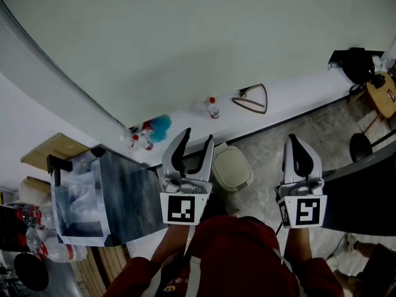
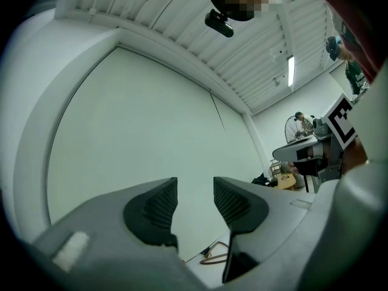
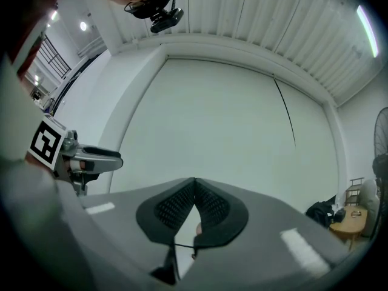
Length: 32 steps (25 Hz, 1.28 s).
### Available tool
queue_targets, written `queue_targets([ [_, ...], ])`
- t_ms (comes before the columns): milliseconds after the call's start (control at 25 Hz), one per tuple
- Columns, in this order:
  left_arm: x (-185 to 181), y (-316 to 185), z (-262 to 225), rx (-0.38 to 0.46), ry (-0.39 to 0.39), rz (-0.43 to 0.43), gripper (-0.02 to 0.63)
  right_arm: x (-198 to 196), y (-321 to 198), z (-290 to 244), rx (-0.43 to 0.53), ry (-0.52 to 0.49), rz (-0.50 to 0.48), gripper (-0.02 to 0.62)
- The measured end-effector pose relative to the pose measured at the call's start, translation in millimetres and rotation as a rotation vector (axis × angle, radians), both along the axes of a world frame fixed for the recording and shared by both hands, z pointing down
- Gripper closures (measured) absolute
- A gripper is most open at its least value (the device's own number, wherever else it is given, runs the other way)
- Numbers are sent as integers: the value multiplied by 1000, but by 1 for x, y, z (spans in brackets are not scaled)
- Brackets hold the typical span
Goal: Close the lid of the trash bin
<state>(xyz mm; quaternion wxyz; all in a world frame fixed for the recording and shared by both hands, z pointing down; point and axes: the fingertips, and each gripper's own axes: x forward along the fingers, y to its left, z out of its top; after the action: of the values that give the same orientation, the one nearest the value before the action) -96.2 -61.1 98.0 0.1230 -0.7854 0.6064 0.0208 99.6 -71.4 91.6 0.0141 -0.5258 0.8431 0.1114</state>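
The trash bin (image 1: 232, 167) is a small beige bin on the grey floor by the wall, and its lid lies flat on top. Both grippers are held up, well above it, pointing at the white wall. In the head view, my left gripper (image 1: 199, 135) is just left of the bin; its jaws stand apart with nothing between them, as the left gripper view (image 2: 194, 190) also shows. My right gripper (image 1: 293, 140) is to the bin's right. Its pads meet with nothing between them in the right gripper view (image 3: 194, 184).
Along the white ledge at the wall's foot lie a triangular hanger (image 1: 252, 98), a small bottle (image 1: 213, 107), a blue duster (image 1: 159, 127) and spray bottles (image 1: 141, 141). A clear-sided cart (image 1: 99, 197) stands at left, a dark table (image 1: 365, 190) and a stool (image 1: 361, 146) at right.
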Motion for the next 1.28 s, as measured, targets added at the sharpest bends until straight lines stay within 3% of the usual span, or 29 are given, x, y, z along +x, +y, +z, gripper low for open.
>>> queue_targets([
  [120, 1, -1, 1, 1, 7, 3, 446, -1, 0, 3, -7, 6, 0, 595],
  [320, 4, -5, 7, -12, -9, -2, 570, 0, -3, 5, -3, 7, -2, 595],
  [440, 6, -8, 11, -31, -6, 3, 606, 1, -4, 9, -12, 20, 1, 595],
  [1280, 10, -14, 12, -53, -22, 17, 609, 8, -4, 12, -35, 23, 31, 597],
])
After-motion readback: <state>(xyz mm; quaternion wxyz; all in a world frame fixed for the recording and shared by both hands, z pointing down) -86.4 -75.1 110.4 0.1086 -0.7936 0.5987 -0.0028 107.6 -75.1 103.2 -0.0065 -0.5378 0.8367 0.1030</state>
